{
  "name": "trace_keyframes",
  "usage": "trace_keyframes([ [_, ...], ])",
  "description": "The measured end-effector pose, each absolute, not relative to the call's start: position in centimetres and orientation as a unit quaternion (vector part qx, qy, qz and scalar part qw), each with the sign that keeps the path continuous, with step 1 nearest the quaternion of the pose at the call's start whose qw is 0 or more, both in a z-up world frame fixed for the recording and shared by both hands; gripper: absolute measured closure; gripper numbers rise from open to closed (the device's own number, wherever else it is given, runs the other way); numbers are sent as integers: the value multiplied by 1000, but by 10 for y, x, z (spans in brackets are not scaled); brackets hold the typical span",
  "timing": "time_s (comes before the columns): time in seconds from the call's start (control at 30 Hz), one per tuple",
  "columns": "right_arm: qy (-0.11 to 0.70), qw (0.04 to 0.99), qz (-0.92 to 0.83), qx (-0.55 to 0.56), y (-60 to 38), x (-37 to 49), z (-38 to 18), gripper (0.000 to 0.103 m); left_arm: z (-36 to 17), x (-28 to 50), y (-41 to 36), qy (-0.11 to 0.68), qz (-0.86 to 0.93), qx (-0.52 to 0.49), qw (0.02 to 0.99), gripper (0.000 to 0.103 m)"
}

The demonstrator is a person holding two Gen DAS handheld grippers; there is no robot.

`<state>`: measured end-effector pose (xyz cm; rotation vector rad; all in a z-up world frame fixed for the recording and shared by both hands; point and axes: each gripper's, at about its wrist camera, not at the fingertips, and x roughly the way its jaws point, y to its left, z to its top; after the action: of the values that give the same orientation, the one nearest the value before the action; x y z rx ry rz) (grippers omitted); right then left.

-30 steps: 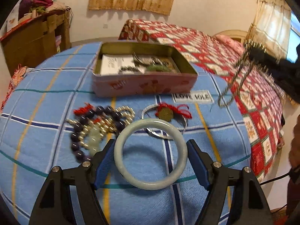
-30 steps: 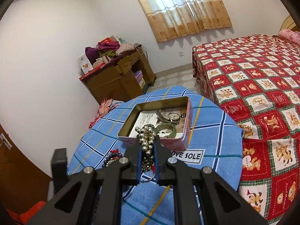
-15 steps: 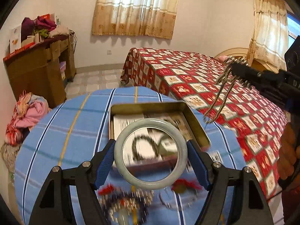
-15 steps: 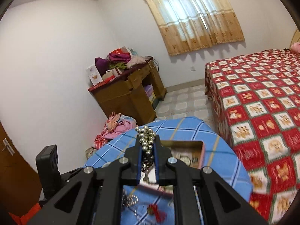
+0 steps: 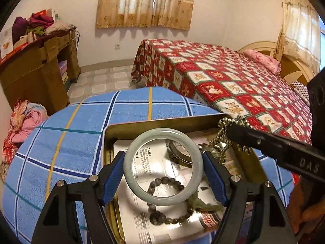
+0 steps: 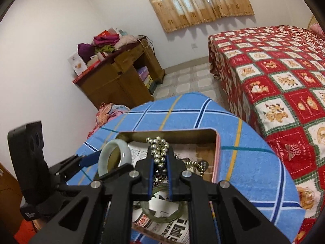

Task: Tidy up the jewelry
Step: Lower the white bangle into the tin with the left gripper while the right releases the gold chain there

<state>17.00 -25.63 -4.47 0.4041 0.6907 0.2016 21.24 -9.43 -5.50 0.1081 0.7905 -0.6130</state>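
My left gripper (image 5: 163, 167) is shut on a pale green jade bangle (image 5: 130, 160) and holds it over the open tin box (image 5: 162, 122). The bangle also shows in the right wrist view (image 6: 121, 148). My right gripper (image 6: 160, 162) is shut on a silver bead chain (image 6: 158, 152) and holds it over the same tin (image 6: 215, 152). The chain hangs from the right gripper in the left wrist view (image 5: 222, 140). Inside the tin lie a dark bead bracelet (image 5: 170, 183), a printed paper and other jewelry.
The tin sits on a round table with a blue checked cloth (image 5: 71, 132). A bed with a red patterned cover (image 5: 233, 77) stands right behind it. A wooden desk (image 5: 34, 71) with piled clothes stands at the left wall.
Both grippers moved forward and down over the tin with their jewelry. The bangle rose from the cloth. The loose jewelry on the cloth has passed out of view.
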Motion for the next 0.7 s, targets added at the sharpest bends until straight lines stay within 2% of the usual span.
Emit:
trace_keyframes([
  [0.17,348,908,90,215,-261,176,-59,84,-68,226,-93,415,-286,31,863,27],
  [0.23,347,903,96,233,-265,175,-61,70,-62,226,-90,408,-288,20,866,27],
  [0.27,337,904,104,243,-267,172,-60,67,-57,225,-87,404,-293,13,867,27],
  [0.3,330,906,102,246,-267,170,-57,51,-53,226,-85,401,-296,9,867,27],
  [0.33,321,908,103,248,-267,167,-54,41,-46,225,-83,397,-297,6,869,27],
  [0.5,264,931,74,240,-271,131,-30,39,-23,211,-62,363,-288,14,886,27],
  [0.7,285,939,39,186,-263,90,-38,39,-17,191,-21,340,-261,-6,903,27],
])
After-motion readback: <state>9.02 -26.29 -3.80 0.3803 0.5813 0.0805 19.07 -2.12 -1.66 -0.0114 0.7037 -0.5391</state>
